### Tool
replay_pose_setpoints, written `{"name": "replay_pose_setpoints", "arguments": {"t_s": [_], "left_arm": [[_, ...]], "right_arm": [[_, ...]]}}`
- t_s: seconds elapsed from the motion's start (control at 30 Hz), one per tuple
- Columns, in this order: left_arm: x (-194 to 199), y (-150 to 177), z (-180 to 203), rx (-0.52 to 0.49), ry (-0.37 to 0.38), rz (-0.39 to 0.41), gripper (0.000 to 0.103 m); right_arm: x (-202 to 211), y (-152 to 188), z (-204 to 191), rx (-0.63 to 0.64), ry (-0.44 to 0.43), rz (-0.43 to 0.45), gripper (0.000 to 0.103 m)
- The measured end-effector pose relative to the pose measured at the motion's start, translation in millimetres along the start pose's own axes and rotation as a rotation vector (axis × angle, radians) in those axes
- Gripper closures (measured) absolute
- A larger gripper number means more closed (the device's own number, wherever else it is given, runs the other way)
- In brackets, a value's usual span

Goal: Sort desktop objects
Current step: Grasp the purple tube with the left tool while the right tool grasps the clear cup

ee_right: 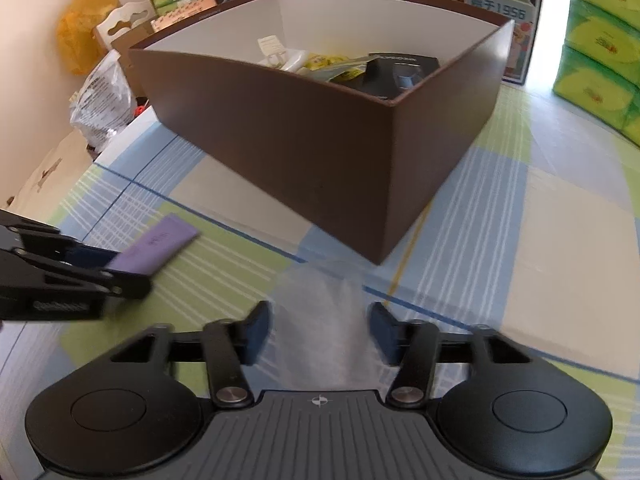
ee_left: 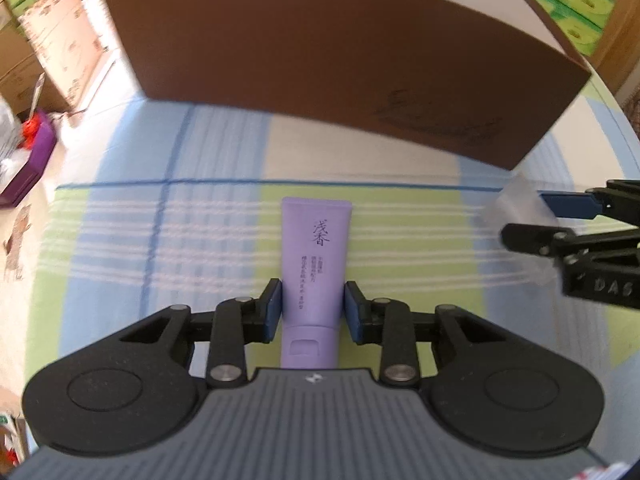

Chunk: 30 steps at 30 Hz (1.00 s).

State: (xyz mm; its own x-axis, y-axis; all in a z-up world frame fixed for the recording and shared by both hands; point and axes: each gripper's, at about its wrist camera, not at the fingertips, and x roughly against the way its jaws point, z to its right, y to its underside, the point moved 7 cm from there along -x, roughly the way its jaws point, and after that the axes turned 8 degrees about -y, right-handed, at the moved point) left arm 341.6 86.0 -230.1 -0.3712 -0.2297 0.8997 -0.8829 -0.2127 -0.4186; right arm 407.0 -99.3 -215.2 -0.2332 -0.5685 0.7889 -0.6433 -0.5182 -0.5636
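A: Nearest in the left wrist view, what is the left gripper (ee_left: 313, 308) doing?

B: Its fingers (ee_left: 271, 309) are pressing on both sides of a purple tube (ee_left: 314, 264), closed down onto it just above the cap. The tube is lying flat on the checked cloth (ee_left: 192, 240) covering the worktop, cap end toward the camera, crimped end pointing at the brown box (ee_left: 340, 60).

A: And the right gripper (ee_right: 320, 330)?

B: Its fingers (ee_right: 256, 330) are standing about halfway open around a clear plastic bag (ee_right: 320, 320) (blurred, so hard to make out). Whether the pads are touching the bag I cannot tell.

A: How are the two grippers sitting relative to each other?

B: Near one another, side by side, along the near part of the worktop. In the right wrist view the left one is showing at the left edge with the tube sticking out of it.

A: Farther back?

B: The brown box is standing open-topped on the cloth, beyond both grippers, its nearest corner just behind the bag. Inside, white and yellow packets (ee_right: 316, 62) and a black box (ee_right: 394, 70) are lying. Green packs (ee_right: 596, 56) are stacked at the worktop's far right.
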Motion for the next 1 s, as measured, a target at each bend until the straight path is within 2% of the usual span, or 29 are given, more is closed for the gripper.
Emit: {"name": "replay_pose_setpoints", "arguments": {"t_s": [0.13, 0.23, 0.43, 0.57, 0.77, 1.0], "left_arm": [[5.4, 13.1, -28.1, 0.043, -0.013, -0.018, 0.075], [12.6, 27.0, -39.4, 0.052, 0.012, -0.031, 0.075], [30.6, 56.9, -29.8, 0.026, 0.08, -0.055, 0.075], [33.6, 60.3, -21.6, 0.042, 0.101, -0.063, 0.075], [28.6, 53.7, -15.7, 0.022, 0.07, -0.066, 0.073], [31.2, 56.6, -6.0, -0.041, 0.023, -0.048, 0.071]], "right_arm": [[2.5, 5.3, -2.3, 0.009, -0.001, 0.009, 0.054], [7.3, 13.0, -8.3, 0.004, -0.026, -0.001, 0.054], [21.6, 38.5, -28.5, -0.003, -0.079, -0.029, 0.054], [28.0, 49.9, -40.1, 0.004, -0.084, -0.049, 0.054], [26.5, 52.6, -47.0, 0.01, -0.055, -0.07, 0.053], [27.0, 56.4, -50.2, -0.007, -0.026, -0.076, 0.043]]}}
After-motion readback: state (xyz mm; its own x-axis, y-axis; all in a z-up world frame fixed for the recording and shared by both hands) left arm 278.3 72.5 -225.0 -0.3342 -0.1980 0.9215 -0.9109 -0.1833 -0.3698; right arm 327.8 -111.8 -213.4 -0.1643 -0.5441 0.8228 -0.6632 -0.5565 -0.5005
